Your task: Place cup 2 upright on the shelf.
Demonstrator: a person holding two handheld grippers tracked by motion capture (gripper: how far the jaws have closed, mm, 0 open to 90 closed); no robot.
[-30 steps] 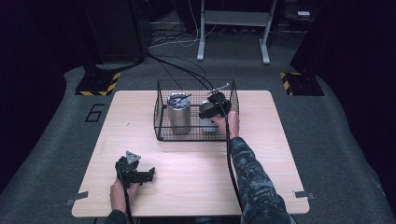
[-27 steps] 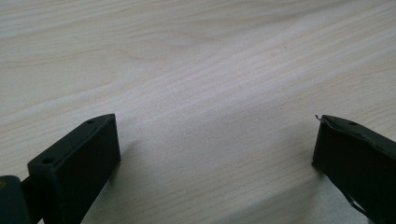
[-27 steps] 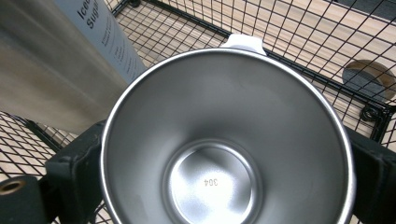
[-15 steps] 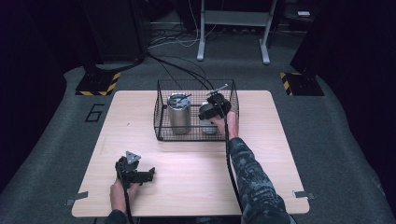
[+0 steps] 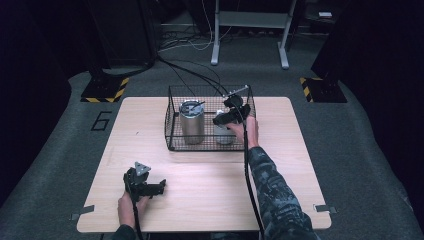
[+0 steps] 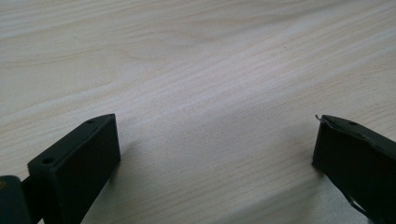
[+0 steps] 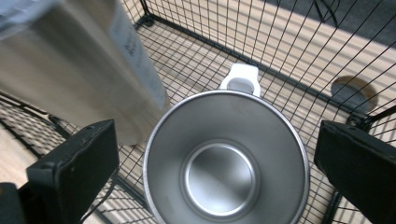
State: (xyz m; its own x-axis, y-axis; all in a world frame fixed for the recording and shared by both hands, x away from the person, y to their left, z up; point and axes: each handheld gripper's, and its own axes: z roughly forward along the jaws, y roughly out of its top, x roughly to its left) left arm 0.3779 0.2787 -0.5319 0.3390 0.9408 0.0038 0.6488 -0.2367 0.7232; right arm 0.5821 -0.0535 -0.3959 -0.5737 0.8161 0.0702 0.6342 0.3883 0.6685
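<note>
A black wire basket [image 5: 169,120] stands at the middle of the wooden table [image 5: 280,165]. Inside it, a tall steel tumbler [image 5: 191,122] stands at the left and a shorter steel mug [image 5: 223,134] at the right. My right gripper [image 5: 227,117] hovers over the mug, open. In the right gripper view the mug [image 7: 224,163], with its white handle [image 7: 241,77], sits below the wide-apart jaws, and the tumbler [image 7: 79,65] leans in at the upper left. My left gripper [image 5: 150,187] rests open at the front left with bare wood [image 6: 215,84] between its jaws.
The basket's mesh walls [image 7: 289,51] closely surround the mug. A round hole [image 7: 352,91] in the tabletop lies just beyond the basket. Cables run from the basket area off the table's far edge onto the dark floor [image 5: 190,75].
</note>
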